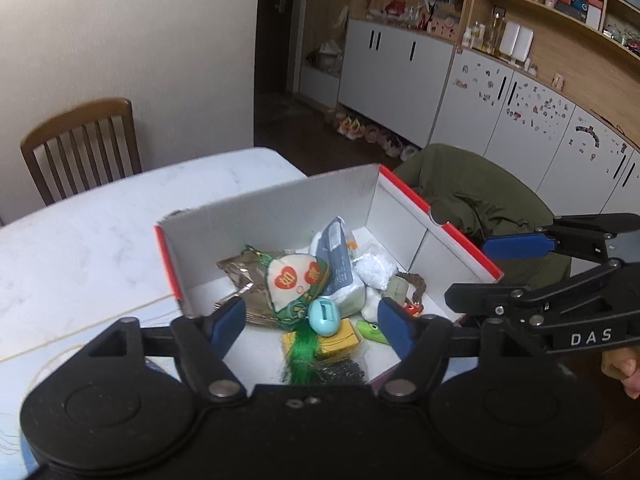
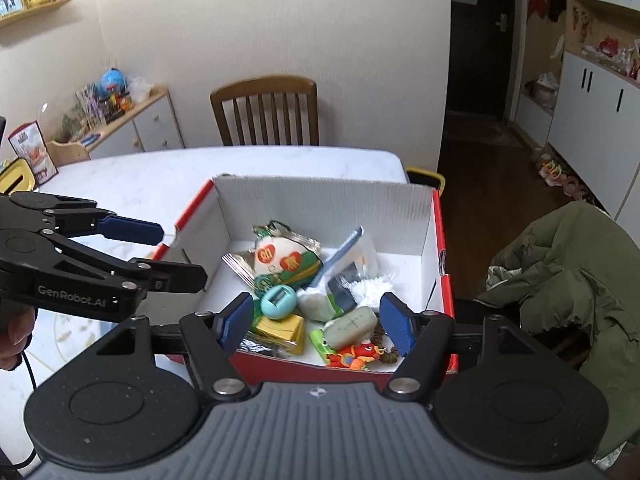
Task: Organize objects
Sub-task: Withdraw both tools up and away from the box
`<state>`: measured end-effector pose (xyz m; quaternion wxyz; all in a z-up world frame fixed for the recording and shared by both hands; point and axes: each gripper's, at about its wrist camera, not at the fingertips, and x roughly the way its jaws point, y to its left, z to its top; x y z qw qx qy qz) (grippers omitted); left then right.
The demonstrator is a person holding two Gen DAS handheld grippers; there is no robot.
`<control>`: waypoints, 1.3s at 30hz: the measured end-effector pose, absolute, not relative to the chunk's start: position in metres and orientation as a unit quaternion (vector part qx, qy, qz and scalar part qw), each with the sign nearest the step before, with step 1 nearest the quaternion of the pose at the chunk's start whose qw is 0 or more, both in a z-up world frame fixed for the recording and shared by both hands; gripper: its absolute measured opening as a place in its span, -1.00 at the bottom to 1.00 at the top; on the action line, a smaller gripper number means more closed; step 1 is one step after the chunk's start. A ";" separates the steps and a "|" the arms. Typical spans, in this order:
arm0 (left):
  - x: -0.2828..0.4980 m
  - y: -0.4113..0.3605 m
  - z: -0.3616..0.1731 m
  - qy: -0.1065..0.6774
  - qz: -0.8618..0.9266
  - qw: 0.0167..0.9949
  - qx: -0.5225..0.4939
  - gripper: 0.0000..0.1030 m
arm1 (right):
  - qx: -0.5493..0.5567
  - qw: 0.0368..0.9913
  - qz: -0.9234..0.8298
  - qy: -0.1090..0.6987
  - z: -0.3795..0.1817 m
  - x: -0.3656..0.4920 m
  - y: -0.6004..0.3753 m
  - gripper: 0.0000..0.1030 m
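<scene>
A red and white cardboard box [image 1: 280, 204] [image 2: 320, 196] stands on the white marble table [image 1: 80, 240] [image 2: 160, 176]. Inside lie a zongzi-shaped sachet with red hearts [image 1: 294, 280] [image 2: 280, 264] and a green tassel [image 1: 300, 356], a light blue egg-shaped case [image 1: 324, 317] [image 2: 279, 301], a yellow packet [image 1: 340, 338] [image 2: 282, 326], a tissue pack [image 1: 340, 268] [image 2: 340, 280], a grey-green pouch [image 2: 350, 326] and a red toy [image 2: 358, 354]. My left gripper [image 1: 312, 326] hovers open over the box's near end. My right gripper [image 2: 318, 322] is open above the near wall. Neither holds anything.
A wooden chair [image 1: 84, 144] [image 2: 266, 110] stands at the table's far side. An olive jacket [image 1: 472, 196] [image 2: 568, 268] drapes over a chair right of the box. White cabinets [image 1: 460, 88] line the far wall. A hand [image 2: 14, 332] holds the left gripper.
</scene>
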<state>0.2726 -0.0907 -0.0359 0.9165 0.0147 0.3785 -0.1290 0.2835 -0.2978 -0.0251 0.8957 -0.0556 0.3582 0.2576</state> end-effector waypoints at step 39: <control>0.179 -0.044 -0.005 0.305 -0.148 0.941 -0.006 0.99 | 0.073 0.942 0.197 0.261 0.011 0.170 -0.296 0.99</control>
